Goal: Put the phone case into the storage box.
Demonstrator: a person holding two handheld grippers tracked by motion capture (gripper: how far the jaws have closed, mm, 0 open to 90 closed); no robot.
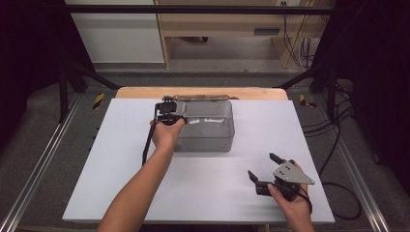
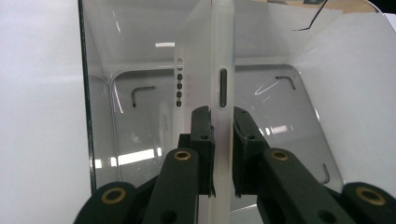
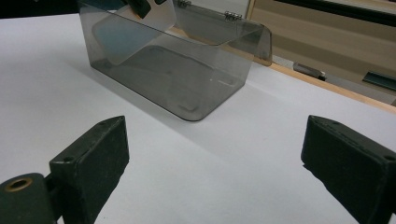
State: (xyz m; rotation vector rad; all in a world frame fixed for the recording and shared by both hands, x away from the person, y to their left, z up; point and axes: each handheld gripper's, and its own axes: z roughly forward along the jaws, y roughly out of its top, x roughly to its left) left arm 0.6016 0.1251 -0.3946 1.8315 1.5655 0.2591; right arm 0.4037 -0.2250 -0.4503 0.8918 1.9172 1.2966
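A clear smoky-grey plastic box [image 1: 208,130] stands at the back middle of the white table sheet [image 1: 121,183], its hinged lid [image 1: 198,98] folded open behind it. My left gripper [image 1: 169,112] hangs over the box's left end. Its jaws are shut on the edge of a translucent white phone case [image 2: 223,56], which stands on edge inside the box [image 2: 140,121]. My right gripper [image 1: 261,164] rests low at the front right, apart from the box [image 3: 177,79]. That right gripper [image 3: 217,133] is open, with nothing but bare sheet between its fingers.
The wooden table edge [image 1: 203,92] shows beyond the sheet. A black cable [image 1: 146,140] trails from the left gripper across the sheet. Dark frame posts [image 1: 63,87] and floor cables [image 1: 338,140] flank the table. Bare sheet lies between the box and the right gripper.
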